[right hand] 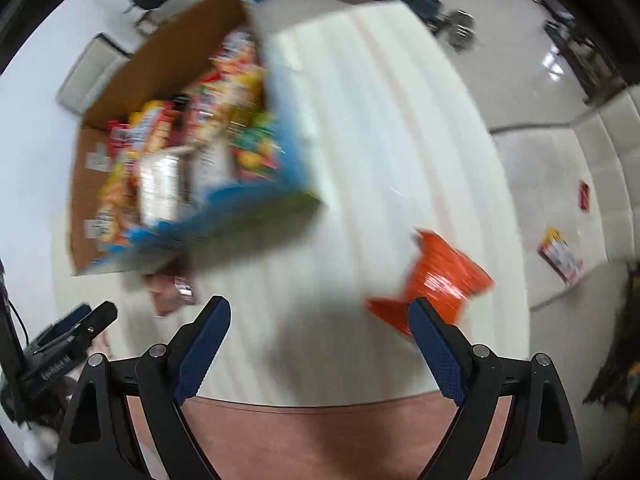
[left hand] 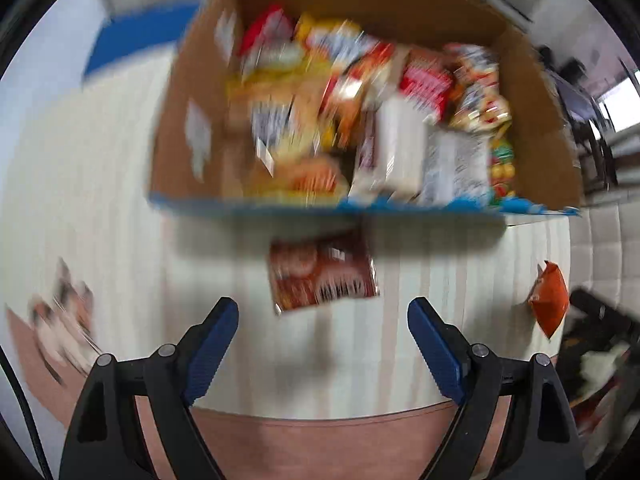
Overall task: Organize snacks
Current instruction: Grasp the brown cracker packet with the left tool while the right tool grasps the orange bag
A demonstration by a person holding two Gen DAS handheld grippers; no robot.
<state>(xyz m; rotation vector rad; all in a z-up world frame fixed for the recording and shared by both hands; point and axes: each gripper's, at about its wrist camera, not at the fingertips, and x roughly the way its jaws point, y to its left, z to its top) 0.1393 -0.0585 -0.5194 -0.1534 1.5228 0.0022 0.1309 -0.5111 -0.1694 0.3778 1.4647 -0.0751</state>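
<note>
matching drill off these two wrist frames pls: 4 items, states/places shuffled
1. cardboard box
2. dark red packet
3. orange packet
4. left hand-held gripper

A. lies on the table near its right edge, away from the box
B. jaws open, nothing between them
C. full of mixed snack packets
D. lies on the table just in front of the box

Pairs: 1-C, 2-D, 3-A, 4-B

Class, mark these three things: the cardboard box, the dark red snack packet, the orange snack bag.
cardboard box [left hand: 532,92], left wrist view, bare inner right wall.
dark red snack packet [left hand: 320,276], left wrist view, middle of its face.
orange snack bag [right hand: 444,276], right wrist view, middle of its body.
</note>
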